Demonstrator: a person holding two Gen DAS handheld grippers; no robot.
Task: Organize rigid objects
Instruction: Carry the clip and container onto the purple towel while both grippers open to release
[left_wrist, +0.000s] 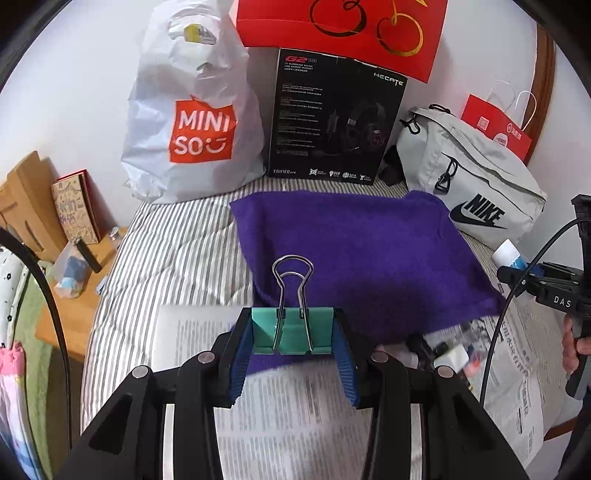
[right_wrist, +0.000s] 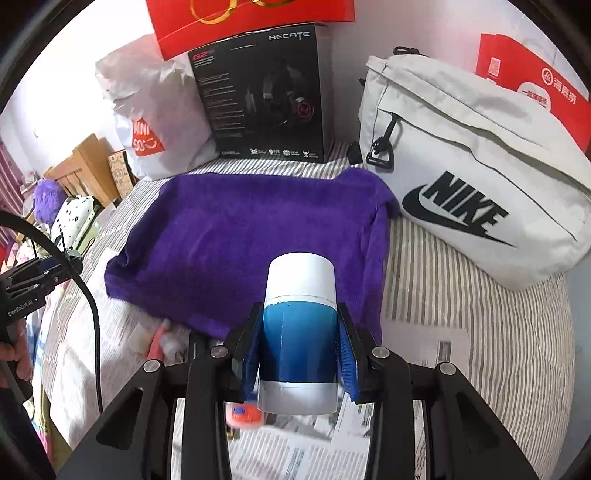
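Striped bed (right_wrist: 480, 288) under purple towel (right_wrist: 251, 236), newspaper (left_wrist: 295, 413) just before it; left jaws clench binder clip (left_wrist: 291, 332), right jaws bottle (right_wrist: 299, 332).

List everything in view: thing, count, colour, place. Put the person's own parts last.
binder clip: one, teal with silver wire handles, held in the left gripper
bottle: one, blue with white cap, held in the right gripper
towel: one, purple, spread on the bed
bedsheet: one, grey-and-white striped, under everything
newspaper: several sheets, black-and-white print, near edge of the bed
Nike bag: one, light grey, right of the towel
headset box: one, black, upright behind the towel
Miniso bag: one, white plastic, left of the box
red paper bags: two, one atop the box, one behind the Nike bag
left gripper: black, blue pads
right gripper: black, blue pads
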